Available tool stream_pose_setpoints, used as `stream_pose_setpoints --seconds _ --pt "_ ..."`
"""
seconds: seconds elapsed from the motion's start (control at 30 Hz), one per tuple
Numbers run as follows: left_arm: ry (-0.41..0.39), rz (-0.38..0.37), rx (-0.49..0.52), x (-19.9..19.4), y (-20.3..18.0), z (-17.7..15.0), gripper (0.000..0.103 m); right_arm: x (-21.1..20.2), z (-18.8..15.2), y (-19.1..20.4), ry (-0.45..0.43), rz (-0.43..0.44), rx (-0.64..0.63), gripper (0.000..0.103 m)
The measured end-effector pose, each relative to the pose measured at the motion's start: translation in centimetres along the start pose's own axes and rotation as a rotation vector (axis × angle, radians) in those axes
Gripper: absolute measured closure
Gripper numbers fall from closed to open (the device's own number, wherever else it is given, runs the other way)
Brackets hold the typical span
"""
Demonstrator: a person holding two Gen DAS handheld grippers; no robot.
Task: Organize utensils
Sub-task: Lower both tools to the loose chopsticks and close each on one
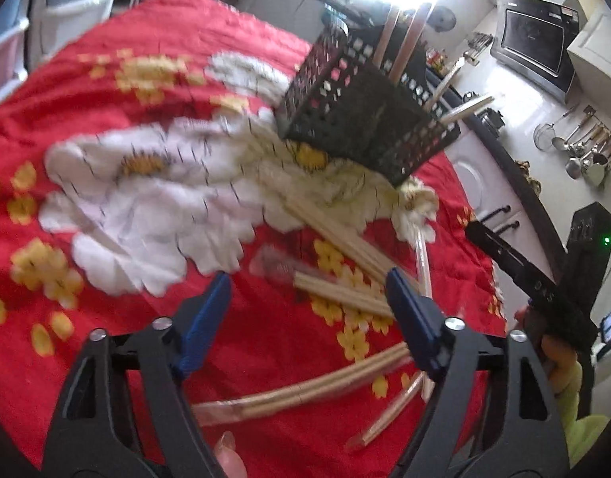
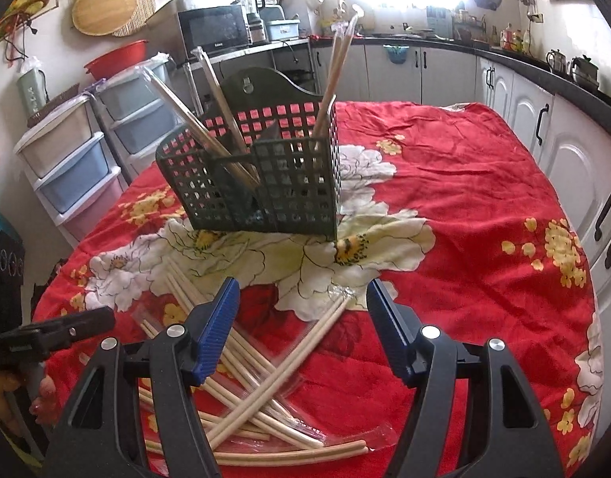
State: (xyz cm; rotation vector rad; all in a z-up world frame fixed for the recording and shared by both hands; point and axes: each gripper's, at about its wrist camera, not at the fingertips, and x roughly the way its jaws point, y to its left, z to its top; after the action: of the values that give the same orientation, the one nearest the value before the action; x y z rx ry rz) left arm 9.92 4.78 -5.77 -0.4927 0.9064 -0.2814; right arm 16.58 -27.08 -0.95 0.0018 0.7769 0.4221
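- Right gripper, black arms with blue ribbed pads, hovers with jaws wide apart and nothing between them.
- Left gripper likewise has jaws apart and empty; its view is blurred.
- Pale wooden chopsticks in clear plastic sleeves lie criss-crossed on the red floral tablecloth, at 6 o'clock from the dark green perforated plastic utensil basket.
- More chopsticks already stand tilted in the basket's compartments.
- Likely handling: each pair looks light, stiff and thin, and the sleeves probably slippery. Pinch near mid-length across both sticks, picking a top-lying pair so the pile is not dragged.
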Motion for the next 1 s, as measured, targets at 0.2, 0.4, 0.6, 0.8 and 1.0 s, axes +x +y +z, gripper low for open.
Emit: stream_pose_setpoints --seconds 0.2,0.4,0.6,0.8,1.0 --pt "0.038 -0.039 -0.043 1.1 0.3 -0.2 0.038 1.5 -0.6 -0.2 0.063 0.004 -0.001 0.039" --pt "0.046 -0.052 -0.055 2.4 0.4 0.4 0.039 3.0 -1.0 -0.4 0.112 0.014 0.018 0.04" --pt "0.048 -0.048 -0.079 3.1 0.5 1.3 0.045 5.0 -1.2 -1.0 0.189 0.047 0.07 0.052" --pt "0.049 -0.024 -0.08 3.5 0.5 1.7 0.057 6.6 -1.0 -2.1 0.235 0.078 0.156 0.06" --pt "0.047 -0.004 -0.088 3.6 1.0 1.9 0.069 7.4 -0.5 -3.0 0.248 0.094 0.218 0.07"
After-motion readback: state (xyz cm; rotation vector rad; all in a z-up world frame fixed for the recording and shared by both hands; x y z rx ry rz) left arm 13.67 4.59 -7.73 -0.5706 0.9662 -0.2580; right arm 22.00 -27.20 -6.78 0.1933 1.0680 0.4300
